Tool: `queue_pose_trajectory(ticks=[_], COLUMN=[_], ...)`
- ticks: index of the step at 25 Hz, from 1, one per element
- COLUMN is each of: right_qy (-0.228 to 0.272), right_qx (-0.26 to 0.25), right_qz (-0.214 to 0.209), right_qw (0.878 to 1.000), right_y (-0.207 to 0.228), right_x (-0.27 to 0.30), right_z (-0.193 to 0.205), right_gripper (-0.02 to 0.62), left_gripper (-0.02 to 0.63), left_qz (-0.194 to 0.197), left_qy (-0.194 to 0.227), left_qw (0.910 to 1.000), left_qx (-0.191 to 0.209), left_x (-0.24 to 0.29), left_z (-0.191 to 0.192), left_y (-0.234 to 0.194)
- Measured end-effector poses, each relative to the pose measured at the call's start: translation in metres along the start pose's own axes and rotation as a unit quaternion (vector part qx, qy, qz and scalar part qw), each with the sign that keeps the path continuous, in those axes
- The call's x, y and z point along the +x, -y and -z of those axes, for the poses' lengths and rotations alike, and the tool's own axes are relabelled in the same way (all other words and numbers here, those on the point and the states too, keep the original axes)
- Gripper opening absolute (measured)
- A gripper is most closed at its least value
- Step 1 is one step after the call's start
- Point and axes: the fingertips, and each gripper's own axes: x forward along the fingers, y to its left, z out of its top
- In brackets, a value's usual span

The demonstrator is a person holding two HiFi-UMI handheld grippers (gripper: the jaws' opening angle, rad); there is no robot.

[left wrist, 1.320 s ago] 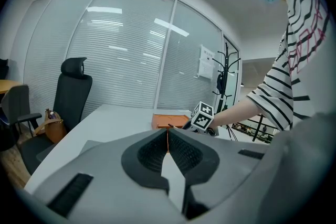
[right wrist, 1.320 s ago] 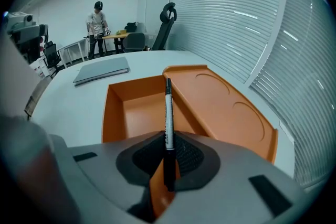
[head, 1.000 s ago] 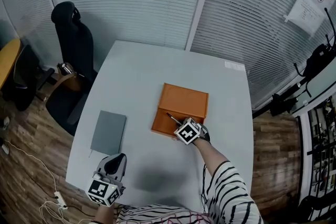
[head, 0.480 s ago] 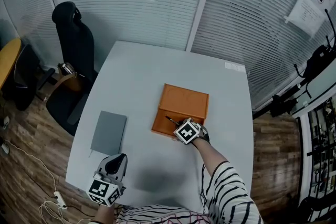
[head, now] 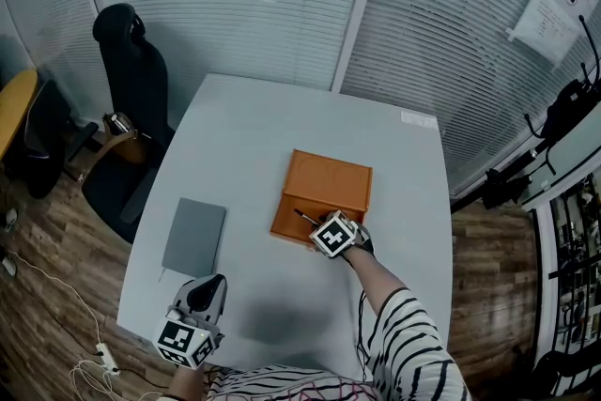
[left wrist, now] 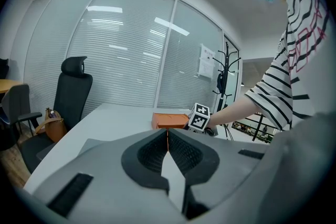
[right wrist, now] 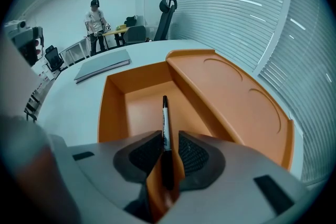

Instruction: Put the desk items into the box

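An orange box [head: 324, 193] [right wrist: 152, 89] lies open on the white table [head: 272, 136], its lid [right wrist: 231, 92] folded back. My right gripper [head: 319, 225] [right wrist: 167, 152] is shut on a black pen [right wrist: 165, 123] [head: 305, 216] whose tip reaches over the box's open tray. A grey notebook [head: 194, 237] [right wrist: 102, 64] lies flat at the table's left. My left gripper [head: 208, 291] [left wrist: 167, 150] hovers at the near left edge, shut with nothing between its jaws, and from it I see the box [left wrist: 169, 121] far ahead.
A black office chair [head: 131, 80] stands off the table's far left corner, with a brown bag [head: 122, 131] beside it. Window blinds close off the far side. A person [right wrist: 96, 23] stands in the distance by another desk.
The right gripper with the pen has shifted slightly left and toward the box's near edge. The left gripper has stayed in place.
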Motion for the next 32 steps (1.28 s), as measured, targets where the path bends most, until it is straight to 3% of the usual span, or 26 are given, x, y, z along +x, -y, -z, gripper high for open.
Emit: queue_pose_trajectory(ticks=[11, 15, 23, 32], right_qy=[0.063, 0.098, 0.175, 0.248], right_qx=[0.023, 0.037, 0.065, 0.121], right_qz=[0.038, 0.071, 0.137, 0.151], right_qw=[0.997, 0.992, 0.973, 0.949], right_y=[0.008, 0.014, 0.022, -0.007], right_x=[-0.028, -0.047, -0.107, -0.168], right_z=[-0.01, -0.015, -0.028, -0.023], right_gripper=[0.107, 0.097, 0.044, 0.035], left_gripper=[0.026, 0.026, 0.026, 0.026], left_qz=[0.01, 0.015, 0.028, 0.053], left_qy=[0.01, 0.018, 0.032, 0.046], left_qw=[0.9999, 0.9997, 0.999, 0.9973], left_qx=[0.003, 0.006, 0.012, 0.023], left_x=[0.0, -0.002, -0.009, -0.017], left_z=[-0.004, -0.006, -0.014, -0.023], left_y=[0.006, 0.009, 0.018, 0.025])
